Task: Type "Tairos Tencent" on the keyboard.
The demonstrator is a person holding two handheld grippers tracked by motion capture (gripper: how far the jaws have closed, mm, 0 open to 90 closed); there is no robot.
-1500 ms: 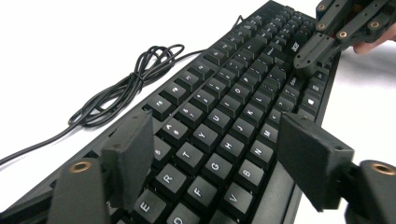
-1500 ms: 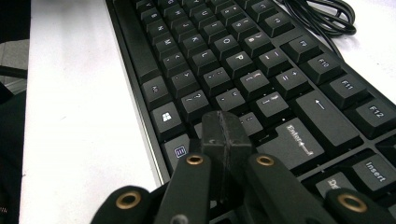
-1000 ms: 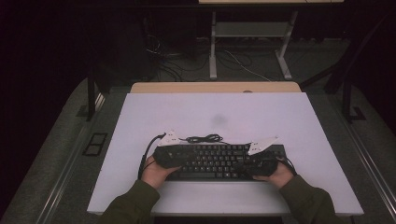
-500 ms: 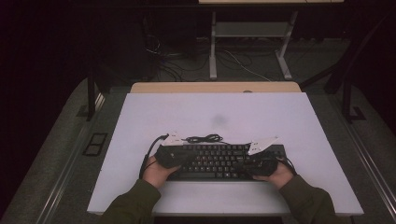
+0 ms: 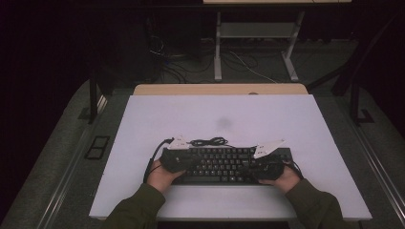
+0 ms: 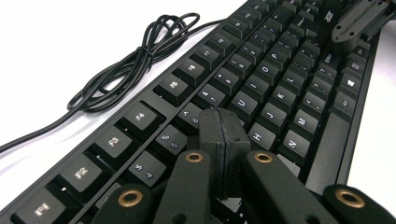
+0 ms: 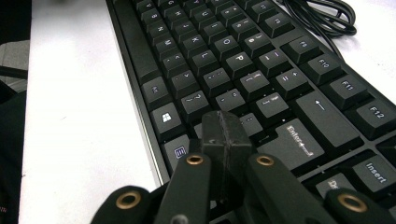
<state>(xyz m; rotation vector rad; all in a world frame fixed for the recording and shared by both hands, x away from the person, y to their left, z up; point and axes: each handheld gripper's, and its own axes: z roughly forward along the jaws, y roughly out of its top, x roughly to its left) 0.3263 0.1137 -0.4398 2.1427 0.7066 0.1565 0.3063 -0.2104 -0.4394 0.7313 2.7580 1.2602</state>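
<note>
A flat black plastic computer keyboard [image 5: 224, 163] with white legends lies on the near half of the white rectangular table top [image 5: 219, 114], its long side running across in front of the person. From above, both hands rest at its ends: the left gripper [image 5: 179, 160] over the keyboard's left part, the right gripper [image 5: 265, 164] over its right part, each with a pale three-cornered plate on top. Olive-green sleeves [image 5: 138, 212] come in from the bottom edge. Beyond the keyboard's far edge a thin black cable, loosely coiled [image 5: 208, 141], lies on the table.

The high view is too distant to read the jaws. The left gripper view settles it: the two black jaws are pressed together with no gap and nothing between them, their joined tip [image 6: 223, 133] hovering over or resting on the keys around T, Y and G; contact cannot be told. It also shows the coiled cable [image 6: 126, 65] clearly as a bundle beside the function-key row, and the right gripper's tip [image 6: 357, 21] far off over the other end.

The right gripper view shows likewise closed jaws, empty, the tip [image 7: 224, 135] low over the keys between the menu key and Enter [image 7: 299, 140]. It alone shows the keyboard's near edge just beside a strip of bare table [image 7: 84, 116].
</note>
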